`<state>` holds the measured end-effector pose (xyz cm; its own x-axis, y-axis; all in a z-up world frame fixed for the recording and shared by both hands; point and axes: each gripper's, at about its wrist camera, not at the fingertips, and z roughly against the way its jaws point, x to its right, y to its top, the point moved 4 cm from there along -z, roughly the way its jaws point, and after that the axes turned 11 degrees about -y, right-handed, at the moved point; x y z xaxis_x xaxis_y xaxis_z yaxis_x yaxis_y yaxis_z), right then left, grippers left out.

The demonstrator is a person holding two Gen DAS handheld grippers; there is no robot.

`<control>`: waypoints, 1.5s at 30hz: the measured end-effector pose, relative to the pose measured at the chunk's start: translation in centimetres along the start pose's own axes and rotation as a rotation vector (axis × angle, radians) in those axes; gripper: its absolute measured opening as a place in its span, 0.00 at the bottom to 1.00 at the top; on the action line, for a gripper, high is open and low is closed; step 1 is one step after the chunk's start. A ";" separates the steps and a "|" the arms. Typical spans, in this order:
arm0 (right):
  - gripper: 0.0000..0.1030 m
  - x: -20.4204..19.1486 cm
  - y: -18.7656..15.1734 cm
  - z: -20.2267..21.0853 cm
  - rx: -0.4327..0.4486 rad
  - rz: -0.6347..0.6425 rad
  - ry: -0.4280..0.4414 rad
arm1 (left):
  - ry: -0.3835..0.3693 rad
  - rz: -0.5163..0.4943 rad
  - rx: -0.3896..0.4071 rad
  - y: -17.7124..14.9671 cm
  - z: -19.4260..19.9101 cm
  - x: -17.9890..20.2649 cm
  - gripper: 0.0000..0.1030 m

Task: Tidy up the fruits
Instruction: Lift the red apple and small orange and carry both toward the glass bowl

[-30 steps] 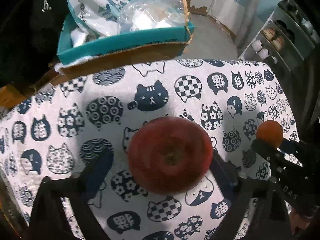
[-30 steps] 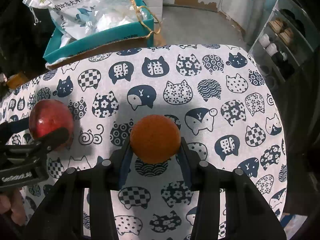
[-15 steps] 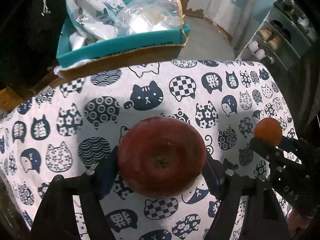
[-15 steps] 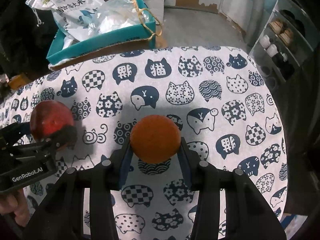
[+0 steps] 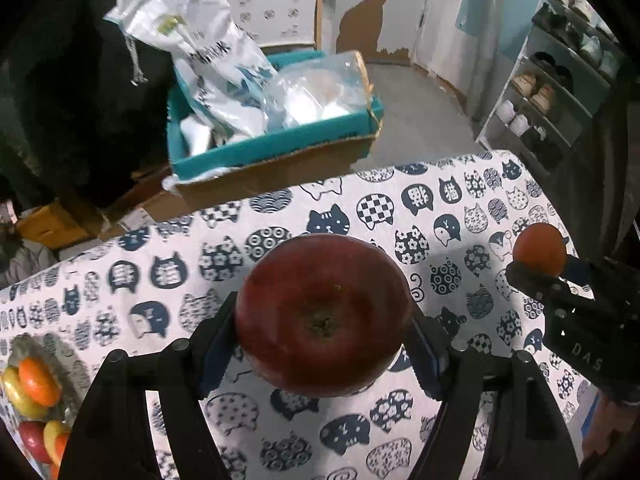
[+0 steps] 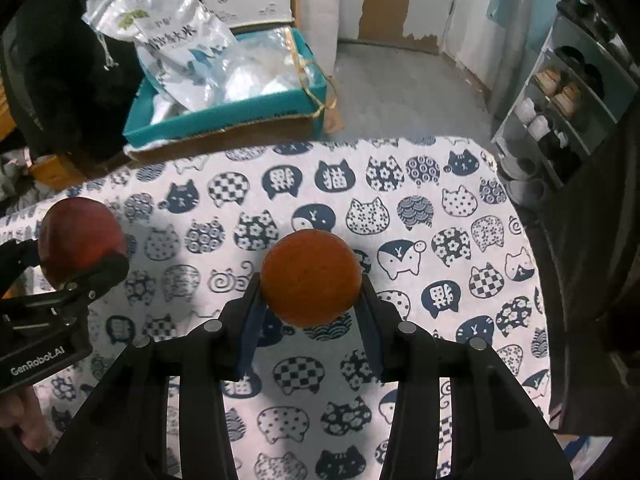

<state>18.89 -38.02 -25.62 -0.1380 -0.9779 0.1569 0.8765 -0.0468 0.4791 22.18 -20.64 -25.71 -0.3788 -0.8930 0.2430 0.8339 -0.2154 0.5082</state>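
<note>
1. One dark red round apple point(image 5: 323, 314), clamped between the left gripper point(image 5: 320, 344) fingers, above the cat-print cloth table point(image 5: 400, 216).
2. One round orange point(image 6: 311, 278), clamped in the right gripper point(image 6: 310, 304).
3. One grey dish of mixed fruit point(image 5: 60, 360) at the table's left edge.

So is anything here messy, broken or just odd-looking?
Nothing on the table looks spilled or damaged. The left gripper holds a red apple, the right gripper an orange. Only the back wall looks rough, its paint peeled away.
</note>
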 end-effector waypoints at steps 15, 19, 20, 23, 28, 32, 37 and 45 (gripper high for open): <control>0.42 -2.1 0.6 8.8 0.134 0.030 0.056 | 0.036 -0.001 0.107 -1.4 9.2 -0.7 0.75; 0.42 -2.8 0.5 11.3 0.172 0.042 0.074 | 0.048 -0.004 0.144 -1.8 12.0 -1.2 0.75; 0.42 -3.0 0.5 12.0 0.184 0.050 0.077 | 0.050 -0.003 0.151 -1.9 12.7 -1.3 0.75; 0.42 -3.5 0.5 13.8 0.214 0.062 0.087 | 0.057 0.004 0.173 -2.2 14.4 -1.8 0.75; 0.42 -4.2 0.5 16.7 0.255 0.071 0.114 | 0.069 0.006 0.217 -3.0 17.6 -2.4 0.75; 0.42 -5.0 0.7 18.9 0.290 0.081 0.142 | 0.079 0.016 0.244 -3.6 20.0 -3.1 0.75; 0.42 -6.4 1.0 21.3 0.334 0.096 0.178 | 0.107 0.022 0.281 -4.3 22.6 -4.0 0.75; 0.42 -9.2 1.4 24.4 0.389 0.142 0.221 | 0.141 0.054 0.334 -5.3 26.3 -6.2 0.75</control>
<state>10.11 -24.10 -5.30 0.1089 -0.9911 0.0766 0.6360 0.1288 0.7609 9.59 -3.61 -8.18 -0.2590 -0.9504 0.1724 0.6652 -0.0461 0.7452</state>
